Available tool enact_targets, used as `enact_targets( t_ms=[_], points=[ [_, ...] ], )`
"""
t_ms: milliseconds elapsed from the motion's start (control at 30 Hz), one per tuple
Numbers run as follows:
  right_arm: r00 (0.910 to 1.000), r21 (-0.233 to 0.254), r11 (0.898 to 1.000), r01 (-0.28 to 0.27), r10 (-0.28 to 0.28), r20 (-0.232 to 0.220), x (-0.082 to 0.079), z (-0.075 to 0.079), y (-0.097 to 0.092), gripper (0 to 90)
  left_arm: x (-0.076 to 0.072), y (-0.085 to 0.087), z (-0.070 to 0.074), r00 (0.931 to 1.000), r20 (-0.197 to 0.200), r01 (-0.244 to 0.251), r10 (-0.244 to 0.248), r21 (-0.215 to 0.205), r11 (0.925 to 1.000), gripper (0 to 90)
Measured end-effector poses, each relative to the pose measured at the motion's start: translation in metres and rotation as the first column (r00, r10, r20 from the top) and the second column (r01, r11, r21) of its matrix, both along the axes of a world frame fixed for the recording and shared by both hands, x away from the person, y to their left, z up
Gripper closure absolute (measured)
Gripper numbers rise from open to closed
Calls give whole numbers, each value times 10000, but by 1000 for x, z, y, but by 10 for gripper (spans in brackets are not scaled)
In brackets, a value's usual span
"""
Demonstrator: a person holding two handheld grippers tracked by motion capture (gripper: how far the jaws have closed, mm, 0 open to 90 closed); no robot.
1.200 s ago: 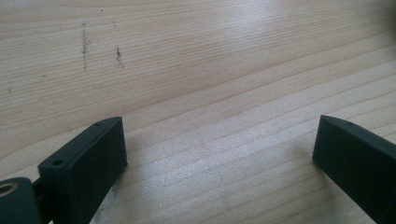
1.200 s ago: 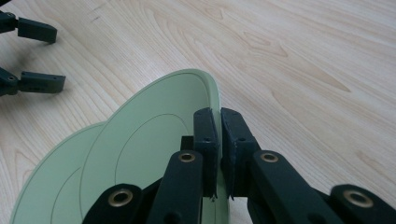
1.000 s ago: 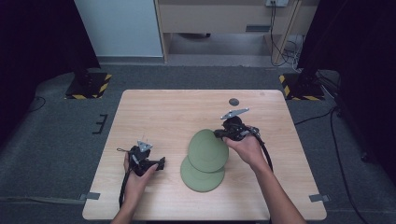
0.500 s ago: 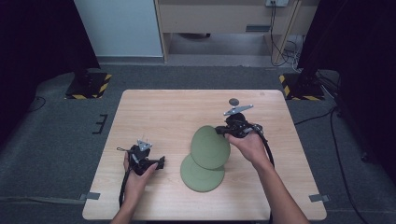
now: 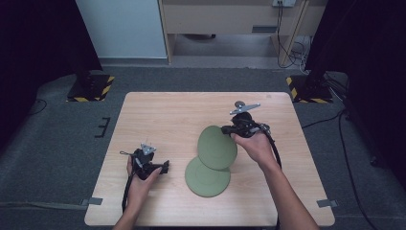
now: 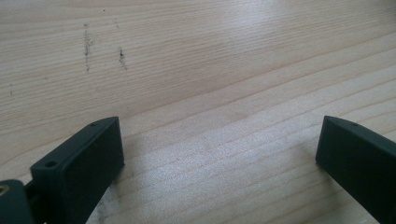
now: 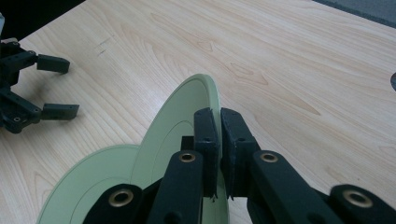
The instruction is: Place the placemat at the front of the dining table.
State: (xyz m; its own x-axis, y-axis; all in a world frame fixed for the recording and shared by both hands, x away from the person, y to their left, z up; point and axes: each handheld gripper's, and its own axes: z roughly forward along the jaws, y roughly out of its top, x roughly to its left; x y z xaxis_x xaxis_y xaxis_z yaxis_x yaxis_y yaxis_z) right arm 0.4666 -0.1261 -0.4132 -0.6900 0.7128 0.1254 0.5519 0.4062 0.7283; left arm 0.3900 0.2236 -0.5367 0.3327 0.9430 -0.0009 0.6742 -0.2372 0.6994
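A pale wooden surface (image 5: 167,120) stands on grey carpet with dark curtains on both sides and a light cabinet at twelve o'clock. My right claw (image 5: 229,129) is pinched tight on the rim of a green plate (image 5: 217,146), gripping it at the plate's one o'clock edge; in the right gripper view the two black jaws stand nearly together with the thin rim (image 7: 211,100) clamped between them. That plate is lifted and tilted, its low edge overlapping a second green plate (image 5: 207,176) that lies flat on the surface toward six o'clock from it. My left claw (image 5: 165,166) rests over bare wood at about nine o'clock from the flat plate, well apart from it, jaws spread wide with nothing between them, as the left gripper view shows. I judge the step to be lifting the top plate off the lower one. To do it well I should keep the pinch firm, since only a narrow strip of rim is held and the plate could swing or slip; raise it until the low edge clears the lower plate before carrying it sideways, so I do not drag that one along; and keep my left claw ready to steady the lower plate if it shifts. Compared with a second ago, the held plate has tipped up a little steeper and my right hand has drifted slightly toward twelve o'clock, while my left hand and the flat plate lie where they were.
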Motion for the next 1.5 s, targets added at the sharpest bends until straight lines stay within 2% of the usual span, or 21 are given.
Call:
enact_targets(
  t_ms=[167, 367, 700, 1167, 1500],
  points=[
    [10000, -128, 9999, -28, 29, 30, 3, 0, 3, 861, 0, 0, 0, 10000, 4, -6, 6, 2, 10000, 1],
    [10000, -295, 9995, -73, 73, 1, 13, -2, 15, 861, 0, 0, 0, 10000, 3, -3, 3, 1, 10000, 1],
    [9999, -294, 9995, -144, 145, 27, 27, -2, 31, 861, 0, 0, 0, 10000, 2, -1, 1, 11, 10000, 1],
    [9997, 147, 9999, 47, -50, 233, 27, 10, 21, 862, 0, -1, 0, 10000, -8, -48, 48, 26, 10000, 0],
    [9983, 302, 9991, 292, -307, 492, 11, 16, 18, 862, 0, -1, 0, 10000, -7, -41, 41, 29, 10000, 0]
  ],
)
